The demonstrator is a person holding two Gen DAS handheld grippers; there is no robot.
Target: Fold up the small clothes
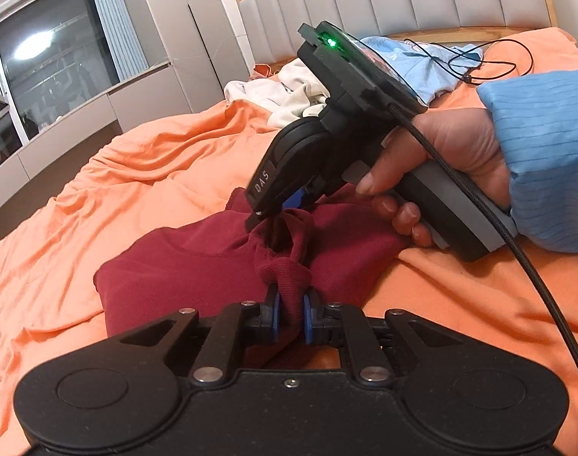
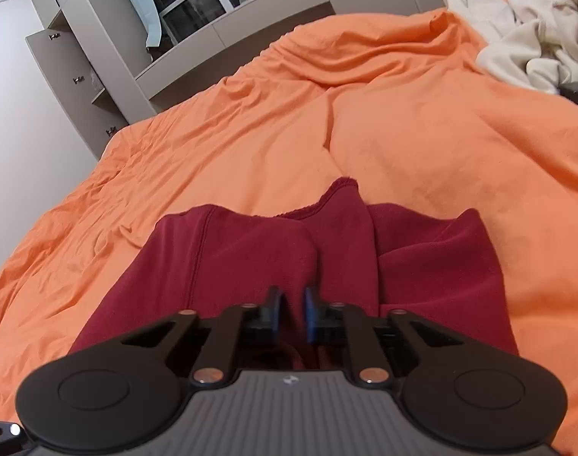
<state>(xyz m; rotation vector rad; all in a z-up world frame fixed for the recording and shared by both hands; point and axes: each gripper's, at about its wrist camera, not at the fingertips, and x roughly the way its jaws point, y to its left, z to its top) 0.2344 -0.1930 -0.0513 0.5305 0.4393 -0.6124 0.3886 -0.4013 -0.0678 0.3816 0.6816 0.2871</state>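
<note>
A bedroom in a home. A bed (image 1: pixel 155 174) spread with a rumpled orange sheet fills both views, backed by a padded grey headboard (image 1: pixel 384 3) in a wooden frame. Grey built-in cupboards (image 2: pixel 72 72) line the wall, beside a window (image 1: pixel 49 64) with a pale blue curtain (image 1: pixel 116 19).

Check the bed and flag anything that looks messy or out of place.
The dark red garment lies bunched, with a twisted strip pinched in the left tool. Near the headboard, a cream garment and a light blue garment lie crumpled and unfolded, with a thin black cable across the blue one.
</note>
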